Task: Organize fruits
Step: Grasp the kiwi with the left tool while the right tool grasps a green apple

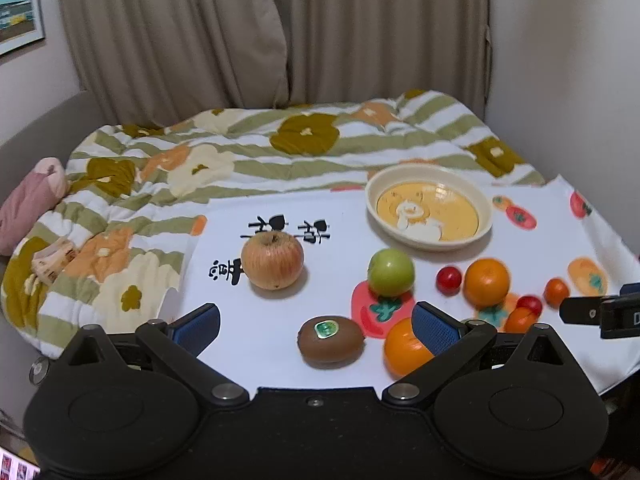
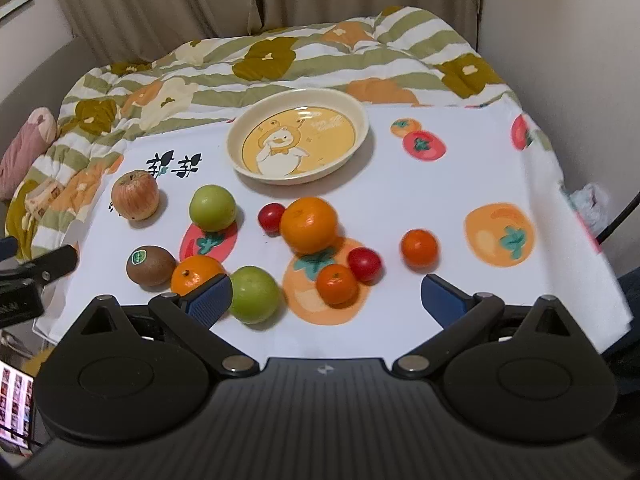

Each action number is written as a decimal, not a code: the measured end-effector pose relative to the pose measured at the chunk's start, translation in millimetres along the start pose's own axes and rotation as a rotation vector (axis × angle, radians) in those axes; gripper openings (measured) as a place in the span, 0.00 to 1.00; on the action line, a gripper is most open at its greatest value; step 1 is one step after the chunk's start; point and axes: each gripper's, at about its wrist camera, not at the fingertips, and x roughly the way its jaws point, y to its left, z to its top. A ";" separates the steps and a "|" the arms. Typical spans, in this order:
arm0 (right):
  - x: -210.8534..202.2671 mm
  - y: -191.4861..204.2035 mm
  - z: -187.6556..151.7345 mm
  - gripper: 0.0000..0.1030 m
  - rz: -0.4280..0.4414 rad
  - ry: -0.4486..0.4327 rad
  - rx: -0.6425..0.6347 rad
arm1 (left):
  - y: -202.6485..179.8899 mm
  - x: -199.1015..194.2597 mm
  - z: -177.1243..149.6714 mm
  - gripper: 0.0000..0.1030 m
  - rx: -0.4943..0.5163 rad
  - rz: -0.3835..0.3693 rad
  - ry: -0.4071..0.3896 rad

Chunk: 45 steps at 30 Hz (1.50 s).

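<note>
A cream plate with a duck picture (image 1: 429, 207) (image 2: 298, 138) stands empty at the back of the white cloth (image 1: 320, 216). Loose fruit lies in front of it: a red apple (image 1: 272, 260) (image 2: 135, 195), a green fruit (image 1: 391, 272) (image 2: 212, 207), a kiwi (image 1: 330, 339) (image 2: 151, 266), a big orange (image 1: 486, 282) (image 2: 308, 225), a second green fruit (image 2: 254, 294), small oranges (image 2: 419, 249) and cherry tomatoes (image 2: 364, 264). My left gripper (image 1: 316, 326) is open above the kiwi. My right gripper (image 2: 326, 300) is open over the small orange (image 2: 336, 284).
A flowered quilt (image 1: 192, 168) lies behind and left of the cloth, with a pink cushion (image 1: 30, 200) at the far left. Curtains and walls close the back and right. The cloth's front edge drops off near the grippers.
</note>
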 end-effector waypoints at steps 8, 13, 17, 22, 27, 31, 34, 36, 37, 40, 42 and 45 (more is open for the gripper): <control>41.7 27.5 -20.8 1.00 -0.021 0.006 0.093 | 14.8 50.6 -16.3 0.99 0.133 -0.095 0.015; 60.3 38.4 -34.2 1.00 -0.059 0.019 0.131 | 15.1 76.3 -25.4 0.94 0.263 -0.152 0.024; 72.6 44.6 -42.1 1.00 -0.074 0.039 0.148 | 10.8 96.5 -31.4 0.91 0.350 -0.188 0.039; 84.5 48.7 -46.4 0.96 -0.094 0.060 0.156 | 8.2 112.6 -35.0 0.86 0.396 -0.222 0.060; 90.1 54.9 -46.2 0.96 -0.101 0.055 0.133 | 7.1 123.2 -35.6 0.77 0.408 -0.251 0.082; 92.2 57.6 -46.5 0.92 -0.096 0.055 0.132 | 6.7 128.9 -36.1 0.73 0.415 -0.275 0.096; 93.9 59.0 -45.7 0.91 -0.094 0.056 0.131 | 6.9 131.8 -36.5 0.66 0.414 -0.285 0.106; 95.4 60.4 -44.8 0.89 -0.090 0.057 0.127 | 8.1 132.8 -36.4 0.64 0.412 -0.286 0.105; 95.9 61.6 -44.6 0.88 -0.088 0.058 0.125 | 8.8 132.9 -36.0 0.64 0.407 -0.289 0.106; 98.0 63.7 -43.5 0.86 -0.083 0.053 0.119 | 11.0 133.1 -35.7 0.63 0.401 -0.297 0.106; 98.8 64.6 -42.1 0.86 -0.086 0.047 0.114 | 11.8 132.4 -35.9 0.62 0.402 -0.298 0.104; 99.6 64.2 -40.8 0.85 -0.080 0.039 0.106 | 13.2 131.8 -36.0 0.62 0.394 -0.299 0.106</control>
